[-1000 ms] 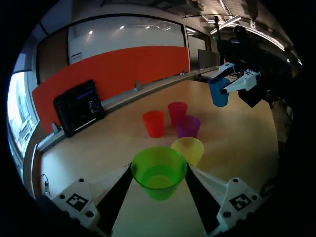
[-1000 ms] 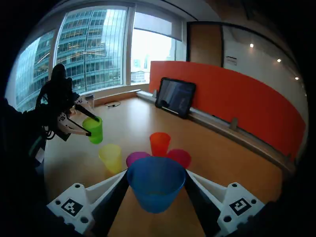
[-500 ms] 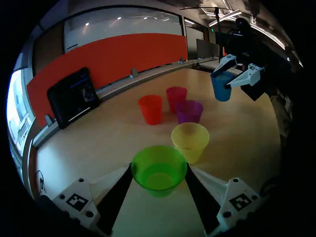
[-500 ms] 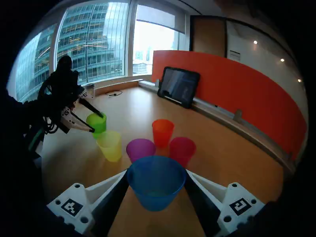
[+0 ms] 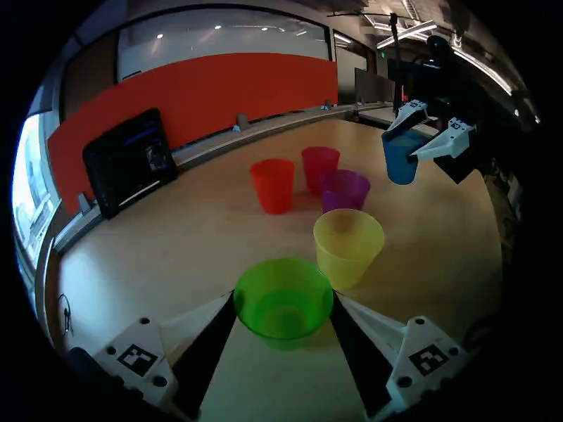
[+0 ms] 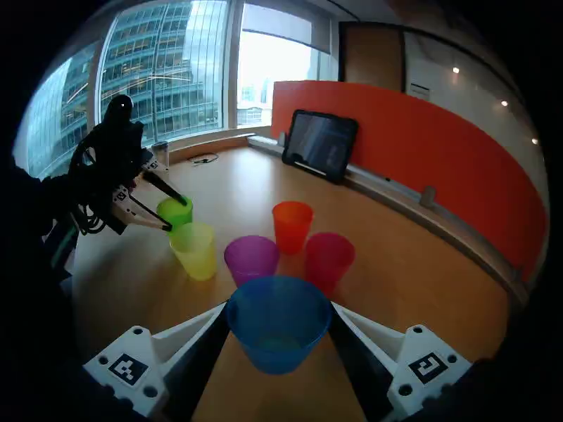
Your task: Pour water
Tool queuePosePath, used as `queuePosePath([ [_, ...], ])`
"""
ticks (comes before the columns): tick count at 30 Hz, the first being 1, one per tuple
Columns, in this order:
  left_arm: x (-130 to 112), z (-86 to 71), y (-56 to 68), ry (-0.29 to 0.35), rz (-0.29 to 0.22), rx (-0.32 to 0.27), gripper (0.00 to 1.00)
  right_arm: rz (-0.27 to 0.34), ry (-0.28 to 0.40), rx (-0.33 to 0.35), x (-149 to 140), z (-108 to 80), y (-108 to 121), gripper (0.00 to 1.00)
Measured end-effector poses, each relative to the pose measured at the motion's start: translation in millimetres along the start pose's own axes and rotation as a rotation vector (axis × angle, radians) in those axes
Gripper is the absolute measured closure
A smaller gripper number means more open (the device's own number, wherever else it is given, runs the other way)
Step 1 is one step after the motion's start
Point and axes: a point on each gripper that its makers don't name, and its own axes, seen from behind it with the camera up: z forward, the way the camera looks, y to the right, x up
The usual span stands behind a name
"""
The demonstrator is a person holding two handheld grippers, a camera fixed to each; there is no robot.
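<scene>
My left gripper pinches green cup | right gripper pinches blue cup | yellow cup just ahead-right of green cup, nearer my left.

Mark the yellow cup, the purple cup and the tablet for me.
yellow cup (image 5: 348, 261): left gripper view, on its front wall.
purple cup (image 5: 343, 200): left gripper view, on its front wall.
tablet (image 6: 321, 145): right gripper view, middle of its screen.

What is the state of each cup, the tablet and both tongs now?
Left tongs: shut on green cup.
Right tongs: shut on blue cup.
Green cup: upright, gripped.
Blue cup: upright, gripped.
Yellow cup: upright on table.
Purple cup: upright on table.
Pink cup: upright on table.
Orange cup: upright on table.
Tablet: propped up, leaning back.
</scene>
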Motion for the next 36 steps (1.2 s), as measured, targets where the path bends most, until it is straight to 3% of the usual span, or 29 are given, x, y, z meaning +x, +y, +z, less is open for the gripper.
queuePosePath([
  [16,-9,-0.6,-3.6,0.001,-0.035,-0.003,0.10,0.001,-0.030,0.008,-16,8.4,-7,0.06],
  [21,-11,-3.3,-3.7,-0.007,-0.054,-0.004,0.02,-0.008,-0.043,0.001,-23,12.6,-7,0.06],
  [36,-17,-26.9,-0.9,0.022,-0.115,0.020,0.01,-0.008,-0.082,-0.001,-50,27.4,-11,0.06],
])
